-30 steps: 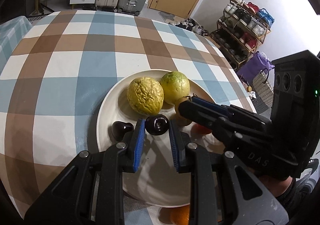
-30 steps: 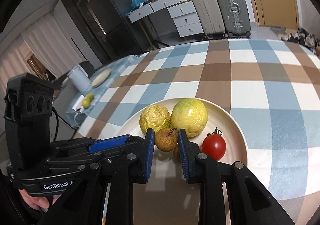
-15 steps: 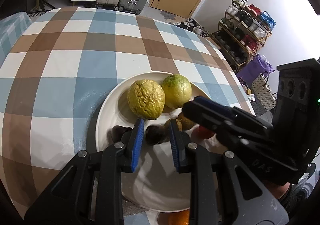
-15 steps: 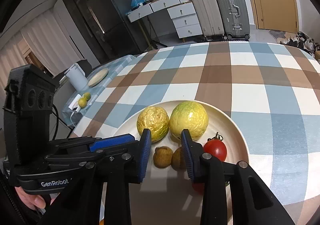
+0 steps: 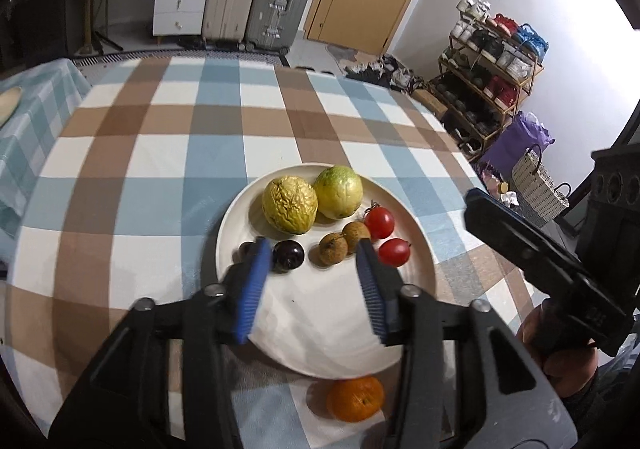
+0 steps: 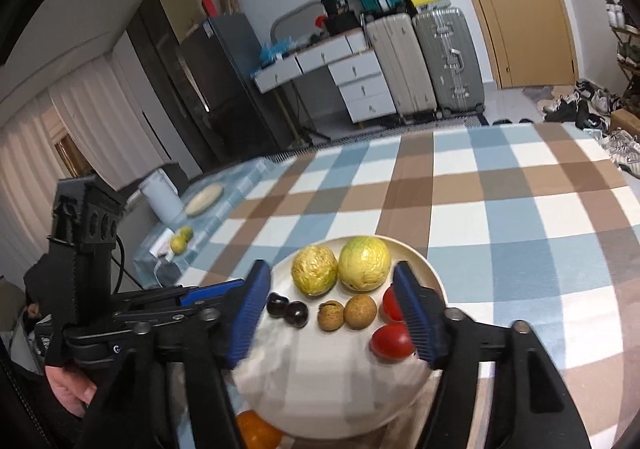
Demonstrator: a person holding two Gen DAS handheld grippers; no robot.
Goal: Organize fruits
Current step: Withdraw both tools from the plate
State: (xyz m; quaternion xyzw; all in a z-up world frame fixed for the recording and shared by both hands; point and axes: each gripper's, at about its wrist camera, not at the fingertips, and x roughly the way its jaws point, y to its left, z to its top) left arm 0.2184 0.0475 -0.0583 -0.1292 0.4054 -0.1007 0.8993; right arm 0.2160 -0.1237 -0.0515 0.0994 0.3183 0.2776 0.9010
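The one fruit not yet on the plate [image 5: 420,245] is the orange [image 5: 355,398]. It sits on the checked tablecloth [image 5: 160,153], just off the plate's near rim at about 6 o'clock. That is the relation the next move most likely turns on.

In the left wrist view the left gripper [image 5: 311,283] hangs over the near half of the plate with its jaws spread wide and nothing between them. The orange lies behind and below the blue pads [image 5: 251,289], back toward the handle and between the two black finger arms. To take it, this gripper would have to draw back toward 6 o'clock and then drop.

In the right wrist view the right gripper [image 6: 334,311] is also spread wide and empty. Here the orange [image 6: 256,431] shows low at about 7 o'clock, partly hidden under the left finger arm. It lies off the gripper's centre line, so by my reading the left gripper is the better lined up of the two.

The orange is round, with no long axis, so any closing direction should serve.

On the plate, two big yellow-green fruits [image 5: 312,199] sit at 12 o'clock. Nearer lies a row: two dark plums [image 6: 288,311], two brown longans [image 5: 340,241] and two tomatoes [image 5: 386,235].
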